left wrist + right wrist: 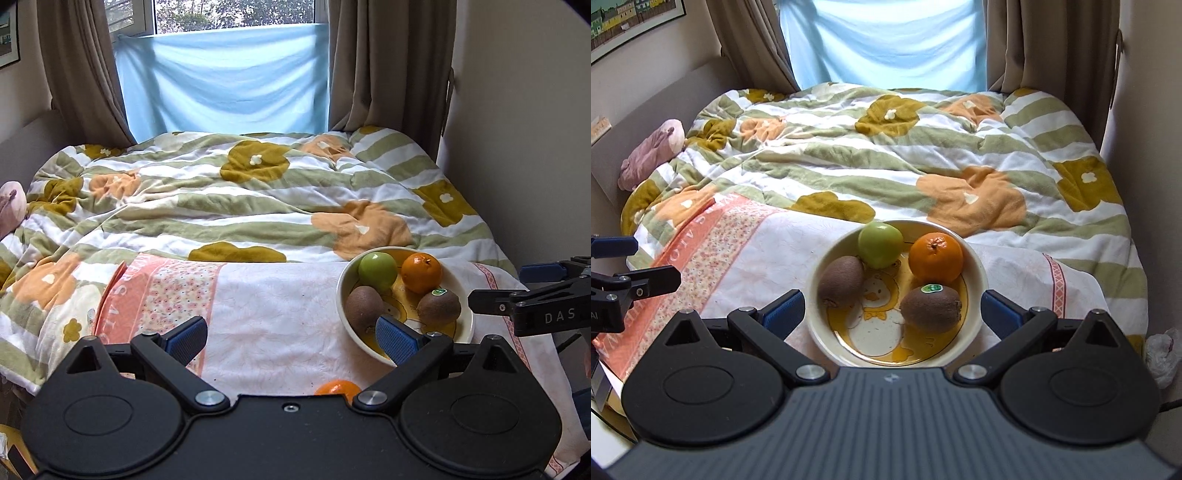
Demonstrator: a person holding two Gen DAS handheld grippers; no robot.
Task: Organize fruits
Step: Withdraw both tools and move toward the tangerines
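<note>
A cream bowl with a duck picture sits on a white and pink cloth on the bed. It holds a green apple, an orange and two kiwis. My right gripper is open and empty, its pads either side of the bowl's near part. The bowl also shows in the left wrist view. My left gripper is open and empty over the cloth, left of the bowl. A second orange lies on the cloth just below it, partly hidden by the gripper body.
A striped flowered quilt covers the bed behind the cloth. A pink plush toy lies at the left edge. Curtains and a blue sheet hang at the window. A wall stands at the right. The right gripper shows in the left view.
</note>
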